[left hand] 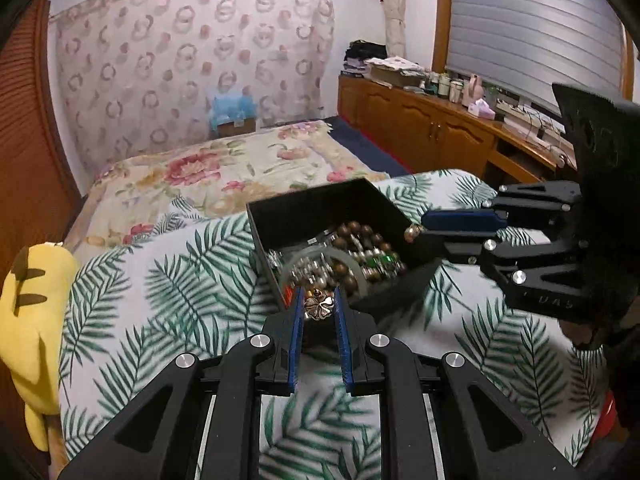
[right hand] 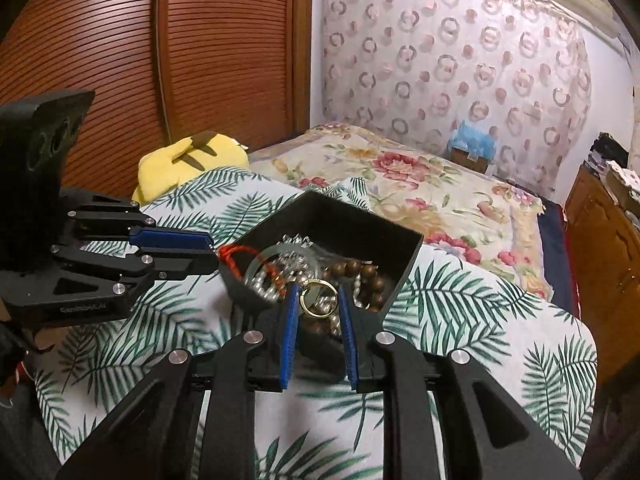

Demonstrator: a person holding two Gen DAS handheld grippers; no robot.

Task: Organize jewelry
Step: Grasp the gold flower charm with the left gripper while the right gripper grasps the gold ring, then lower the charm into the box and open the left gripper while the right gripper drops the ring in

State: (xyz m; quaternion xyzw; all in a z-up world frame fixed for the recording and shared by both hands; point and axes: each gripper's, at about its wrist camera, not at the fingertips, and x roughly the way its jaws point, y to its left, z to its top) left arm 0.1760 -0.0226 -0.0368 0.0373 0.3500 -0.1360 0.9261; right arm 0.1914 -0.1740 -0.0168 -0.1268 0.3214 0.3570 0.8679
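On the leaf-print cover: black box [left hand: 320, 208] of jewelry.
Left gripper [left hand: 319, 304]: pinching a silver clover charm [left hand: 319, 307].
Right gripper [right hand: 319, 300]: pinching a gold ring [right hand: 319, 298], near box edge.

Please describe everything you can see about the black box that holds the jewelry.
The black box is square, open on top, with plain matte walls, perhaps card or plastic. It sits on the leaf-print cloth and is packed with tangled jewelry: brown wooden beads, a pale bangle, a red cord over its rim. Both grippers are at its edges.
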